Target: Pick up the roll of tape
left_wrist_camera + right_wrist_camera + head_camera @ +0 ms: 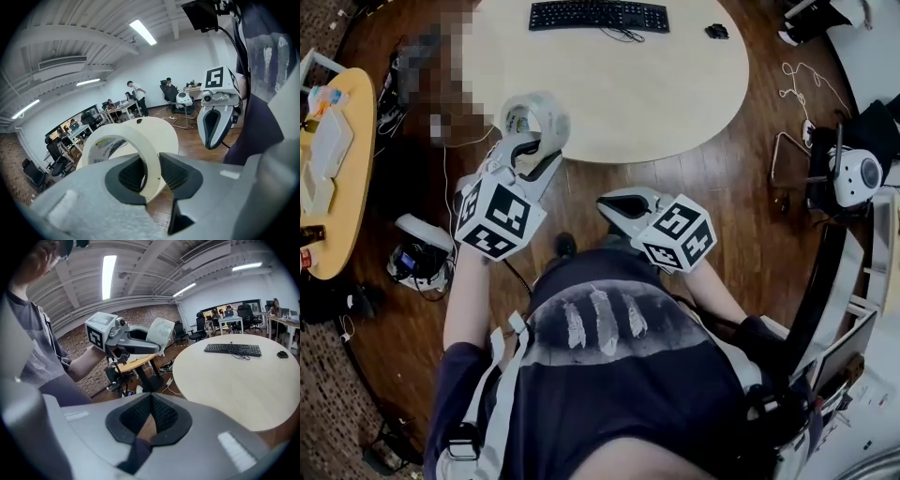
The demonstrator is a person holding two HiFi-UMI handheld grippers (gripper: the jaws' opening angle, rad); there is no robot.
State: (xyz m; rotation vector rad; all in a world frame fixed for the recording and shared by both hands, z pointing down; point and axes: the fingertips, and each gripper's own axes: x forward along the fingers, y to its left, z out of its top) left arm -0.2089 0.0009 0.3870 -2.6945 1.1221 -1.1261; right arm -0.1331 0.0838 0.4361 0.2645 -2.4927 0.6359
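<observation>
The roll of tape (pixel 534 117), a wide cream ring, is held in the air by my left gripper (pixel 528 148), just off the near edge of the round table (pixel 628 84). In the left gripper view the black pads (pixel 176 171) press on the roll's band (pixel 146 150), one inside the ring and one outside. My right gripper (pixel 611 202) hangs to the right of it, shut, with nothing between its jaws. In the right gripper view its pads (pixel 161 416) meet at the tips, and the left gripper (pixel 140 341) with the roll (pixel 161 336) shows up left.
A black keyboard (pixel 598 15) and a mouse (pixel 717 31) lie at the far side of the round table. A yellow side table (pixel 347 169) with small items stands at the left. Cables and a white device (pixel 853 173) sit on the wooden floor to the right.
</observation>
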